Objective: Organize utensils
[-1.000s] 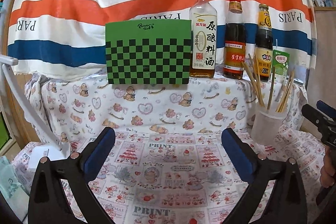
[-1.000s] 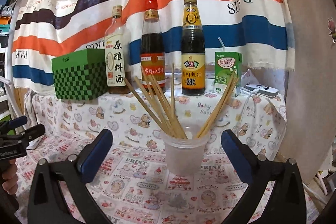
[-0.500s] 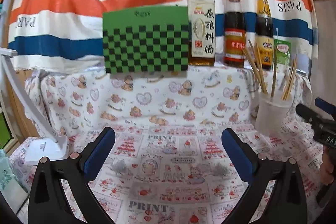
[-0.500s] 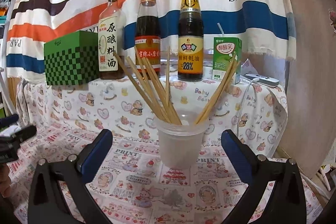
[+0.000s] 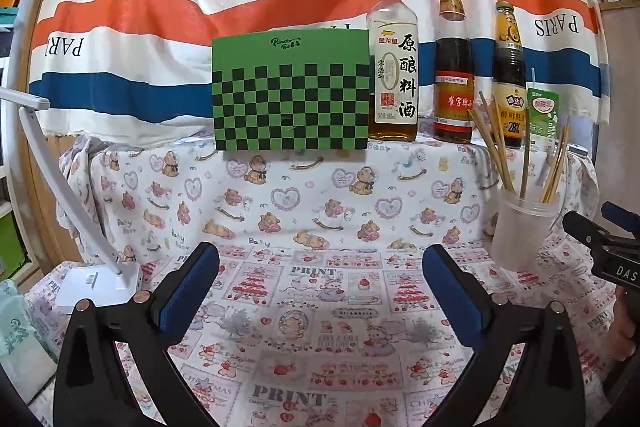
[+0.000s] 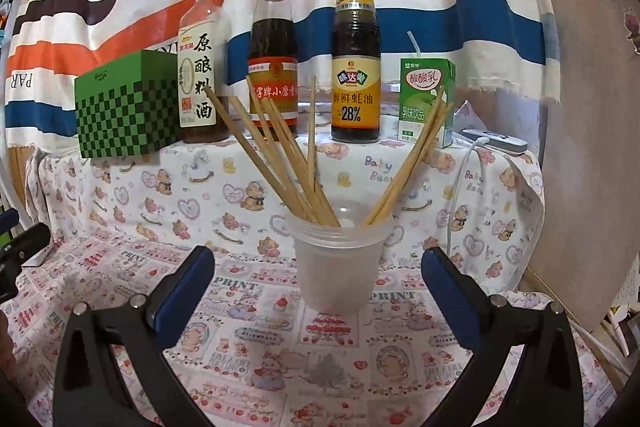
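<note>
Right wrist view, right tool (image 6: pixel 318 283) spread around cup (image 6: pixel 336 267), chopsticks' (image 6: pixel 280 155) lower ends hidden, left tool (image 5: pixel 320 283) spread, empty.

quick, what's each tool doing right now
Left tool: open, holding nothing.
Right tool: open, holding nothing, facing the cup of chopsticks.

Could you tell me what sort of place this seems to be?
Probably a home kitchen corner, staged: glass condiment bottles lined up on a cloth-covered shelf, a frosted plastic cup of wooden chopsticks, and a striped fabric backdrop.
</note>
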Tool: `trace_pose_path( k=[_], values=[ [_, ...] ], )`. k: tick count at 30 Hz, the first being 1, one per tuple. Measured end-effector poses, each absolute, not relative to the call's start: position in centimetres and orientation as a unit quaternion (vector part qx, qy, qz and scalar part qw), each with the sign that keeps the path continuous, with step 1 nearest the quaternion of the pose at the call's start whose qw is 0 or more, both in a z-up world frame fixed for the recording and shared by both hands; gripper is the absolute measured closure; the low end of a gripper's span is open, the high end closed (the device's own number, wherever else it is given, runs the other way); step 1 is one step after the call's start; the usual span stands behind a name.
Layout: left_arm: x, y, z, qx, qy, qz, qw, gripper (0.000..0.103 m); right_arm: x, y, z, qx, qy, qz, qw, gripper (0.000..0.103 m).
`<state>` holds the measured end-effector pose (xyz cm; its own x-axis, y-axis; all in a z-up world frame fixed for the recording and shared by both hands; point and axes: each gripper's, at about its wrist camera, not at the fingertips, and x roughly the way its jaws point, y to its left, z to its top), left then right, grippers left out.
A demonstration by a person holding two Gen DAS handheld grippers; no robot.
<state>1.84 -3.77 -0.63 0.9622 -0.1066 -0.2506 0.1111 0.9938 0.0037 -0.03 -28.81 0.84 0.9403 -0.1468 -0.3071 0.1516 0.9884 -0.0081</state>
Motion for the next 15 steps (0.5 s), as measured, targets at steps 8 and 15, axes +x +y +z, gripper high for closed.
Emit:
trace_pose_path(
  k=[8, 15],
  values=[
    [1.96, -3.79, -0.66, 0.012, 0.125, -0.058, 0.99, 0.001, 0.01, -28.43, 0.82, 0.003, 0.162, -0.066, 0.985, 0.0],
    [1.83, -3.65, -0.69, 0.009, 0.124, -0.049, 0.991, 0.001, -0.01, -28.46, 0.79, 0.006, 0.165, -0.065, 0.984, 0.0]
  ],
)
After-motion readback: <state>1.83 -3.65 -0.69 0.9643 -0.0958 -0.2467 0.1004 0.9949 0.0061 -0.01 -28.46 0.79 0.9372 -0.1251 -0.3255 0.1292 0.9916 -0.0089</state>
